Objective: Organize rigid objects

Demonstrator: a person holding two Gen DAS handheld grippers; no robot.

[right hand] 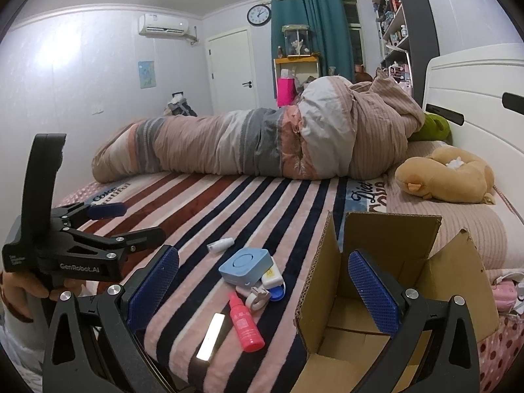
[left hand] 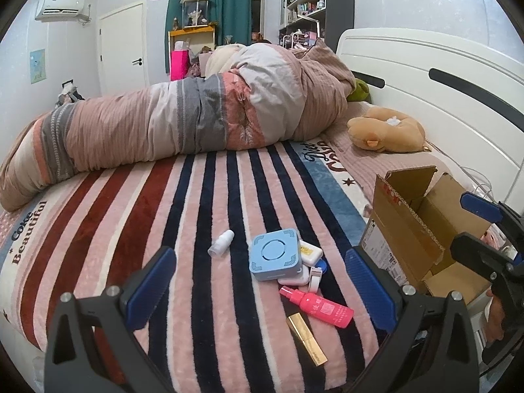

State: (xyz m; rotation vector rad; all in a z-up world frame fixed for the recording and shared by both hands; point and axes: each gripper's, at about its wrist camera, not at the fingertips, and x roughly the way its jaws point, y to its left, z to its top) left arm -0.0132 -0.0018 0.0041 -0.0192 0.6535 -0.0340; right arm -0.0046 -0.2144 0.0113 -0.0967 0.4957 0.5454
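Small items lie on the striped blanket: a blue square box (left hand: 275,255) (right hand: 245,266), a pink spray bottle (left hand: 317,307) (right hand: 245,322), a gold lipstick tube (left hand: 306,339) (right hand: 211,335), a small white bottle (left hand: 222,243) (right hand: 220,245) and white cases (left hand: 309,251) under the blue box. An open cardboard box (left hand: 422,229) (right hand: 376,281) stands to their right. My left gripper (left hand: 260,286) is open and empty above the items. My right gripper (right hand: 263,285) is open and empty, one finger over the box's inside.
A rolled duvet (left hand: 183,121) lies across the far side of the bed. A tan plush toy (left hand: 386,131) lies by the white headboard (left hand: 442,78). The blanket (left hand: 131,229) spreads left of the items. Each gripper shows in the other's view (left hand: 484,229) (right hand: 118,226).
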